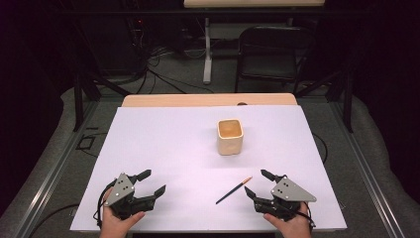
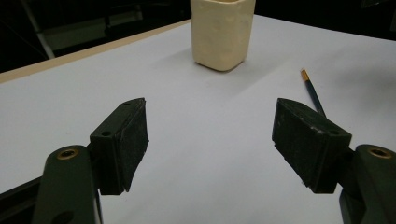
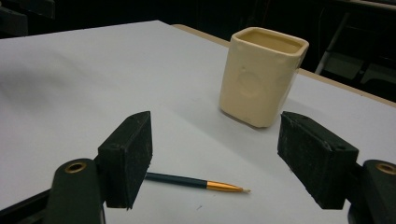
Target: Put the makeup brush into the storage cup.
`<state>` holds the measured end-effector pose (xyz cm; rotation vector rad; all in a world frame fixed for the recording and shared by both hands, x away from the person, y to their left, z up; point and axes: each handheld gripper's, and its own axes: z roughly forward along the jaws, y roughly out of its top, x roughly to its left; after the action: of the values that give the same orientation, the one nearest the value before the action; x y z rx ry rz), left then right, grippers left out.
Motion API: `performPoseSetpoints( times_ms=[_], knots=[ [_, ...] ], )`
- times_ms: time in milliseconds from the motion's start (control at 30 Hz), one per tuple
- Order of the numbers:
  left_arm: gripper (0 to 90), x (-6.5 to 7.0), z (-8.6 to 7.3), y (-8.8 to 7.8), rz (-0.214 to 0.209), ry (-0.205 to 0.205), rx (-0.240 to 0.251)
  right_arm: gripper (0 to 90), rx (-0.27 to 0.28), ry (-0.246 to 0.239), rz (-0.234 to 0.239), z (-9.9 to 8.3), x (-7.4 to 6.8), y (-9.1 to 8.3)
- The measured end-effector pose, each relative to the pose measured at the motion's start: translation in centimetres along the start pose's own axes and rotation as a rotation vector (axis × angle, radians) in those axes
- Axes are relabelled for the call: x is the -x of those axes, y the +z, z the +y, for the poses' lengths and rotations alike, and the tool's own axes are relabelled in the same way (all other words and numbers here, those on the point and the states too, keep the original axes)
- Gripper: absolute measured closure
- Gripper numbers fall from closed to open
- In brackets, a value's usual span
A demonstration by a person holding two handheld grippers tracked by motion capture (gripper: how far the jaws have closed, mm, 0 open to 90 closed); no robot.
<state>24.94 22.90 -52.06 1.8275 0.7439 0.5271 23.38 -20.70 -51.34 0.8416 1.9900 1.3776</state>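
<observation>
A cream square cup [image 1: 230, 136] stands upright near the middle of the white table sheet [image 1: 163, 148]; it also shows in the left gripper view [image 2: 222, 32] and the right gripper view [image 3: 262, 77]. A thin dark paintbrush [image 1: 233, 190] with a gold ferrule lies flat in front of the cup, toward the right. My left gripper [image 1: 153, 182] rests open at the near left, nothing between its jaws. My right gripper [image 1: 257, 183] is open at the near right, just right of the paintbrush [image 3: 196, 182], which lies close before its jaws. The paintbrush [image 2: 312, 92] sits beyond my left gripper's right jaw.
A bare wooden table edge [image 1: 208, 100] runs beyond the sheet. A black folding chair [image 1: 272, 52] and a table leg [image 1: 207, 49] stand on the floor behind the table. Metal rails [image 1: 44, 178] flank both sides.
</observation>
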Motion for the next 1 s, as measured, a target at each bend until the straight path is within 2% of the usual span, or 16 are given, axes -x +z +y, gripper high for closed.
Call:
performPoseSetpoints(
  times_ms=[667, 1000],
  knots=[
    [27.1, -0.15, -0.08, 0.00, -0.003, -0.006, -0.018, 27.7, -0.018, 0.009, -0.001, -0.25, 0.35, 0.23],
    [27.2, -0.19, -0.06, 0.05, -0.006, -0.014, -0.017, 27.6, -0.057, -0.010, 0.012, -0.23, 0.30, 0.46]
  ],
)
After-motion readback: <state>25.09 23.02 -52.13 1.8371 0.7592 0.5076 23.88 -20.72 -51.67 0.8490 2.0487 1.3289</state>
